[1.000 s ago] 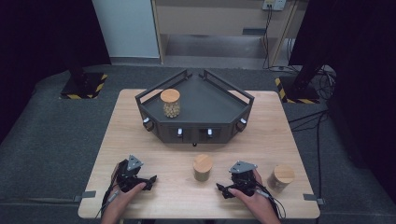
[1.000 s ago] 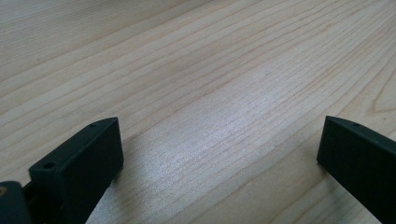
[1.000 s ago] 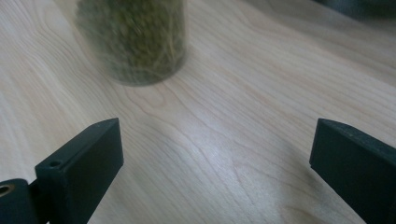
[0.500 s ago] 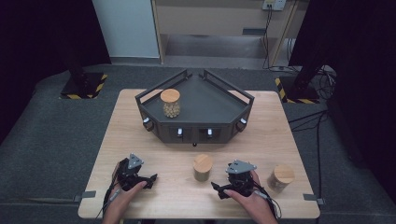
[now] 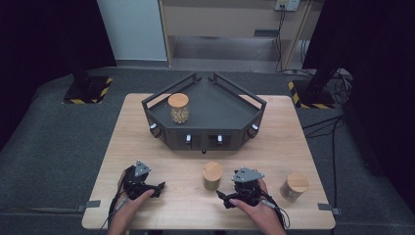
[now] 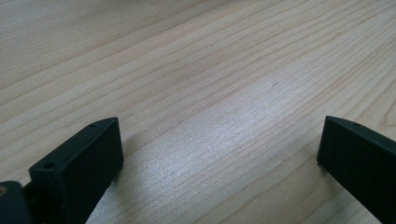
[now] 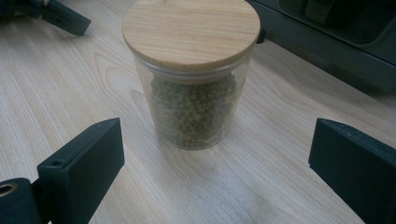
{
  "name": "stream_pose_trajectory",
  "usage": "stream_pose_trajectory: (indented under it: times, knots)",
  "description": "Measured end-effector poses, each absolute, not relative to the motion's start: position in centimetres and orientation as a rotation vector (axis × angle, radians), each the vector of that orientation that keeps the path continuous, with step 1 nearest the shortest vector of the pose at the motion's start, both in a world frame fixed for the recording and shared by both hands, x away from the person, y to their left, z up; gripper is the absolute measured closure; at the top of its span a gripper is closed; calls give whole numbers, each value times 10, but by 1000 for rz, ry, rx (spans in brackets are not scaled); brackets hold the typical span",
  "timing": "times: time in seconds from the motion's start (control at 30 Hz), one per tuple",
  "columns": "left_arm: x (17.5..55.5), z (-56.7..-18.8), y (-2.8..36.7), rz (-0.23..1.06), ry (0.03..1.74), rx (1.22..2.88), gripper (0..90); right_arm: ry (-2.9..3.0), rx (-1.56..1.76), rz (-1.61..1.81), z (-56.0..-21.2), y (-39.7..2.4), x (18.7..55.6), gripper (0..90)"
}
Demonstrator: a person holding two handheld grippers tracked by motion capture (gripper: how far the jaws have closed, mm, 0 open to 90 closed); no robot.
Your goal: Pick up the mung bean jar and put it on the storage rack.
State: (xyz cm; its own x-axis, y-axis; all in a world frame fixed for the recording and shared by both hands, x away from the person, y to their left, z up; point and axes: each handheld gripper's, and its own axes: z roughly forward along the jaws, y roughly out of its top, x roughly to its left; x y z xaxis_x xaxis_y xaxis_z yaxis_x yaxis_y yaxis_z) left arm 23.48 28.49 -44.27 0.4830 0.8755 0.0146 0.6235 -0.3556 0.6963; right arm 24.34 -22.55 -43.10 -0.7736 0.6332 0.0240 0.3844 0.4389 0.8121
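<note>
A glass jar of green grains with a wooden lid [image 7: 191, 70] stands on the table a short way ahead of my right gripper [image 7: 217, 140], whose jaws are open and apart from the jar. From above, this jar [image 5: 212, 175] is at the front middle, with the right gripper [image 5: 229, 194] just to its right. My left gripper [image 5: 154, 188] rests at the front left; in its own view the left gripper [image 6: 219, 135] is open over bare wood. A second jar [image 5: 177, 107] stands in the dark tray [image 5: 230, 117]. A third jar [image 5: 294, 186] is at the front right.
The dark angular tray [image 7: 327, 42] with raised rails fills the back middle of the wooden table [image 5: 147, 147], close behind the middle jar. The left gripper [image 7: 56, 14] lies farther off. Cables trail from both grippers over the front edge.
My right gripper has edged slightly left toward the middle jar. The left gripper and the jars have not moved.
</note>
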Motion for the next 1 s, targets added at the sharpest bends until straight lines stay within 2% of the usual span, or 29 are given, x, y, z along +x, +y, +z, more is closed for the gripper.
stream_pose_trajectory:
  times: [0.63, 1.0]
  knots:
    - [235, -443, 284, 519, 1238, 2098, 0, 2379, 877, 1303, -439, -203, 249, 48]
    - [234, -443, 284, 521, 1240, 2097, 0, 2296, 947, 1394, -452, -200, 251, 91]
